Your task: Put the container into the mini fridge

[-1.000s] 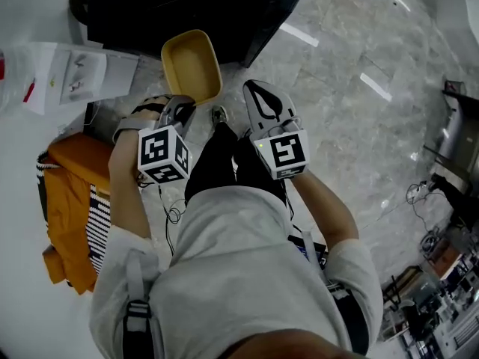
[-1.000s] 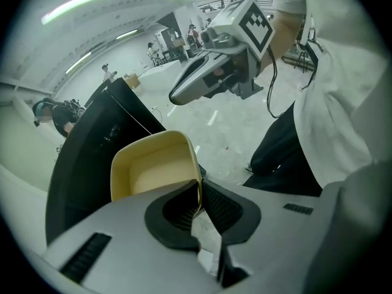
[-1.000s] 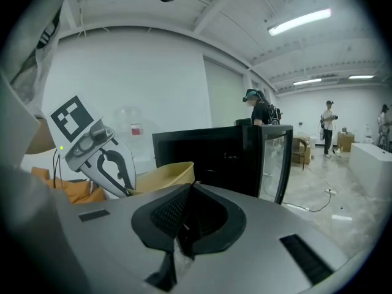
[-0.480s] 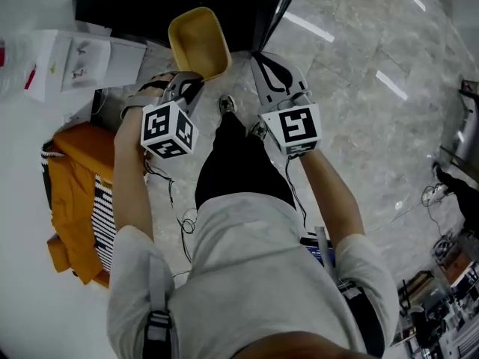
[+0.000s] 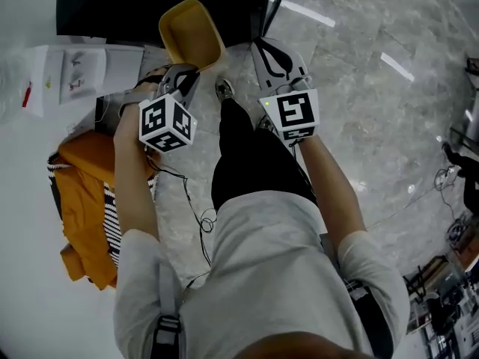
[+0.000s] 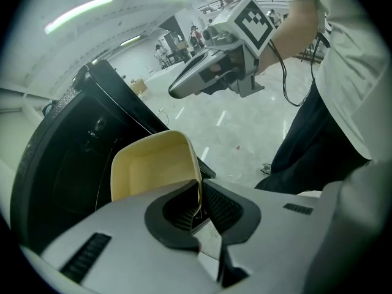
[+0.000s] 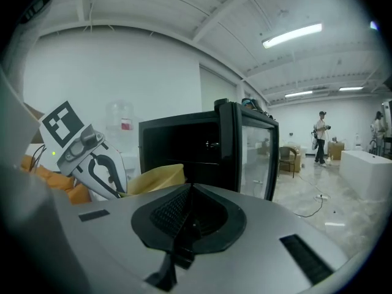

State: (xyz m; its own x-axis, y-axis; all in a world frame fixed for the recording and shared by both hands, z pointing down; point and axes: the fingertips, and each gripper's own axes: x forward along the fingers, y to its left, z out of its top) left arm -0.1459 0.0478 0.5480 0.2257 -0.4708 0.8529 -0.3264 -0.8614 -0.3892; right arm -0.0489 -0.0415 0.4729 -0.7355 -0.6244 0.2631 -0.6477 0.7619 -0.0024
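A yellow open container (image 5: 189, 34) hangs in front of the black mini fridge (image 5: 112, 2), whose door (image 5: 275, 6) stands open. My left gripper (image 5: 188, 75) is shut on the container's near rim; in the left gripper view the thin rim (image 6: 197, 196) sits pinched between the jaws, the container (image 6: 153, 167) tilting up toward the fridge's dark inside (image 6: 73, 158). My right gripper (image 5: 275, 53) is beside it on the right, shut with nothing in it. In the right gripper view the fridge (image 7: 187, 149) and the container (image 7: 156, 178) lie just ahead.
A white box (image 5: 75, 73) sits left of the fridge. An orange cloth on a striped bag (image 5: 86, 193) lies at the left. A person's legs and shoe (image 5: 224, 92) stand between the grippers on grey marble floor (image 5: 374, 111). Cables trail on the floor.
Both grippers and the container have moved up toward the fridge opening. The left gripper keeps its hold on the container.
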